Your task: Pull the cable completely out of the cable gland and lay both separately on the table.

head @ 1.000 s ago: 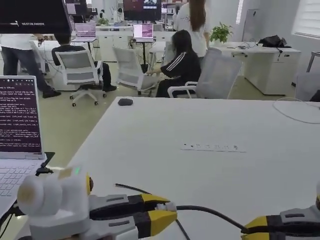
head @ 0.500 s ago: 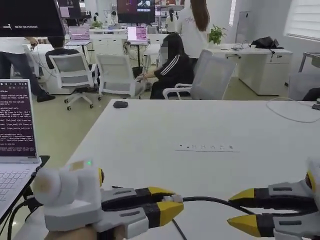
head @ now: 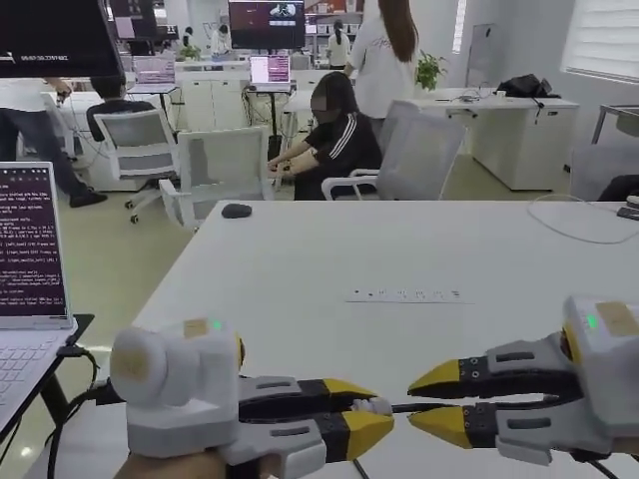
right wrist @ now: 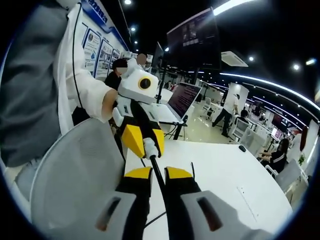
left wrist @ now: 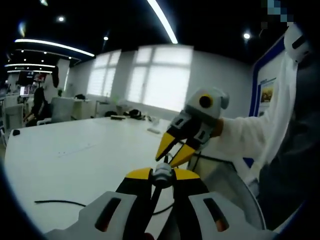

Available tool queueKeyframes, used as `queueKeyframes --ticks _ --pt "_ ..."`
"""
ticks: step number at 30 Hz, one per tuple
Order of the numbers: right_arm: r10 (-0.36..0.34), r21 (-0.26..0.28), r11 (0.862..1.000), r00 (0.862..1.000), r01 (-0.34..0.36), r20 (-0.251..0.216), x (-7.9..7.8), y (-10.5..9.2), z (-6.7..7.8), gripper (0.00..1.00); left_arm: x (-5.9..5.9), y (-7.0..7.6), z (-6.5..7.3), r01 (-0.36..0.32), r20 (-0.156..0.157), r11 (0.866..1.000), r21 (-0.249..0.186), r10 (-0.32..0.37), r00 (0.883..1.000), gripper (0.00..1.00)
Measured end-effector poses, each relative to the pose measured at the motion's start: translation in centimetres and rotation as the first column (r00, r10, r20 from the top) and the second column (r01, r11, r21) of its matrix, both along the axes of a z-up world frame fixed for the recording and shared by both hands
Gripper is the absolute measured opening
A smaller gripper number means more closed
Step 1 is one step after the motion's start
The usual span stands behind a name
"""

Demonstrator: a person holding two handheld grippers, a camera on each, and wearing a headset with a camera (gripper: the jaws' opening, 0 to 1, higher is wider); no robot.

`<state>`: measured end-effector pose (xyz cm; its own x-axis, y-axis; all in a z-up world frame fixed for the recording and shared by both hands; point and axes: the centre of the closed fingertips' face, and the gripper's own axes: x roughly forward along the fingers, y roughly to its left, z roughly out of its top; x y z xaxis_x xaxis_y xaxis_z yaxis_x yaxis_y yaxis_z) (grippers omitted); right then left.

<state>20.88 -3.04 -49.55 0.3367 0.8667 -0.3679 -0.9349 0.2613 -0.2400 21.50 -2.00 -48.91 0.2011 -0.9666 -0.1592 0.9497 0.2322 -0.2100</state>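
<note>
At 6 o'clock in the head view, the left gripper has a white plastic body, black arms and yellow wedge tips. Its claw is pressed together on the cable gland, a small, pale, rounded fitting held in the air over the near edge of the table. A thin, round black cable runs out of the gland toward 3 o'clock and passes between the yellow tips of the right gripper. Those tips stand slightly spread, one above the cable and one below. The pads may just brush it, though white tabletop shows through the gap. In the left gripper view, a length of black cable lies flat on the tabletop at 8 o'clock. The tabletop is smooth and matte white. At 12 o'clock from the grippers lies a flat white strip with a row of small dark marks, and at 11 o'clock, farther off, sits a rounded black mouse. At 9 o'clock an open laptop shows a dark purple screen with lines of pale text too small to read.
</note>
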Motion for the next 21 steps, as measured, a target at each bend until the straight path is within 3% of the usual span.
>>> queueKeyframes --ticks 6,11,21 --pt "0.005 -0.001 1.000 1.000 -0.005 -0.009 -0.18 -0.02 -0.38 0.07 -0.22 -0.01 -0.15 0.008 0.001 1.000 0.007 -0.008 1.000 0.16" --pt "0.029 -0.041 0.999 0.999 -0.028 0.028 -0.46 0.03 -0.86 0.04 -0.38 -0.02 -0.27 0.013 0.005 1.000 0.015 -0.013 1.000 0.16" --pt "0.022 -0.027 0.999 0.999 -0.021 0.039 -0.30 -0.30 -0.80 0.03 -0.06 0.53 -0.19 -0.001 0.000 1.000 0.006 0.001 1.000 0.16"
